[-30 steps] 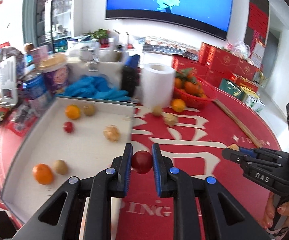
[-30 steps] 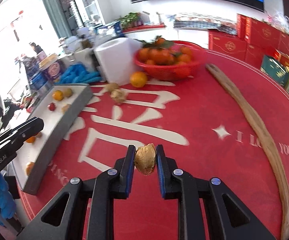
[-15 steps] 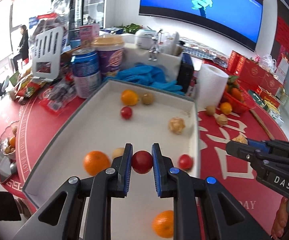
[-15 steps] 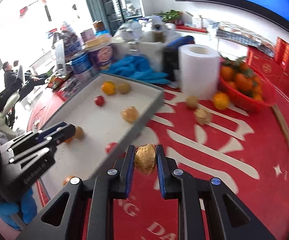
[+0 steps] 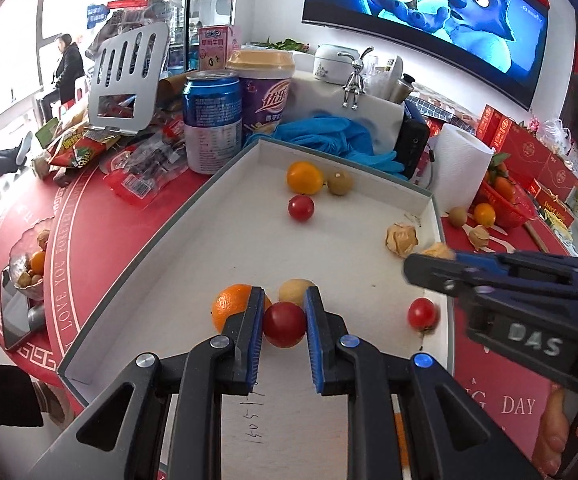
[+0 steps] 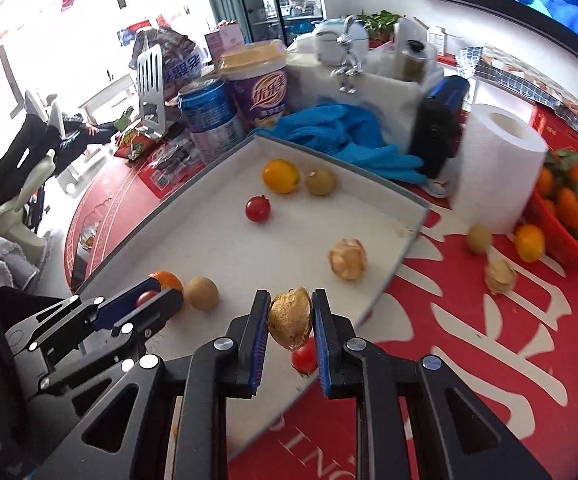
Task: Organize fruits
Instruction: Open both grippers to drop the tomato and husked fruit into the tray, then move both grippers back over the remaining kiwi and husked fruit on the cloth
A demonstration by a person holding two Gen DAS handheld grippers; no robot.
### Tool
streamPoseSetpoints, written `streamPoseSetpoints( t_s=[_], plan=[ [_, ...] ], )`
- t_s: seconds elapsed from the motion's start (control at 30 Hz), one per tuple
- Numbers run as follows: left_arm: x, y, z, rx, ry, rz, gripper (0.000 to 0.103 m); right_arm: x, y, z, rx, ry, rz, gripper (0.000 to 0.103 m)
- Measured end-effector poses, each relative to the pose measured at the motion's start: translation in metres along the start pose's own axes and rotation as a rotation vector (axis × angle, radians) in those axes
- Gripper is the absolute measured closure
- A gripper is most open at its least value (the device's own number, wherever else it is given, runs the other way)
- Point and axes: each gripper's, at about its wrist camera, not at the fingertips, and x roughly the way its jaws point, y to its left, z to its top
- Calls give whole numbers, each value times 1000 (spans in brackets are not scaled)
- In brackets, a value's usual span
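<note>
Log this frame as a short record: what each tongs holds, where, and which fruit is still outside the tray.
left tongs: shut on red cherry tomato, over the tray's near end
right tongs: shut on husked physalis, over the tray's right edge
tray: white, holds oranges, tomatoes, brown fruits and one physalis
outside tray: brown fruit, orange, physalis on the red tablecloth

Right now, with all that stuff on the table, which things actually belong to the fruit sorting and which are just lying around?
Part of the job:
- white tray
- cherry tomato in the left tool
- husked fruit in the right tool
- orange
- loose fruit on the red cloth

Just lying about:
- blue can
- purple cup
- blue gloves
- paper roll
- snack packets
</note>
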Motion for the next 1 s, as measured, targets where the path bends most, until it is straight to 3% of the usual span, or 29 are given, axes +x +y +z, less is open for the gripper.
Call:
streamPoseSetpoints(
  t_s=[0.07,0.1,0.13,0.2,0.23,0.43,0.6,0.83,1.0],
  plan=[
    [-1,0,0,1,3,-3,55,5,1,2,-2,21,11,81],
    [-3,0,0,-4,1,2,32,7,1,4,0,29,12,76],
    [-6,1,0,-13,-15,14,23,6,0,4,4,28,12,67],
    [-11,2,1,-19,-36,23,23,-4,-4,7,21,-22,0,5],
    [-12,2,3,-19,-34,18,23,-11,-5,8,26,-58,-11,0],
    [-28,-5,20,-34,-37,-47,23,-47,-46,10,90,-124,-85,0],
    [-49,-22,44,-17,-53,-142,23,-67,-120,-5,279,-122,-177,0],
    [-92,-51,85,7,-197,-217,20,-68,-191,-23,486,-98,-231,0],
    [-75,-77,75,96,-163,-156,20,-43,-202,-18,490,-76,-267,0]
  ],
)
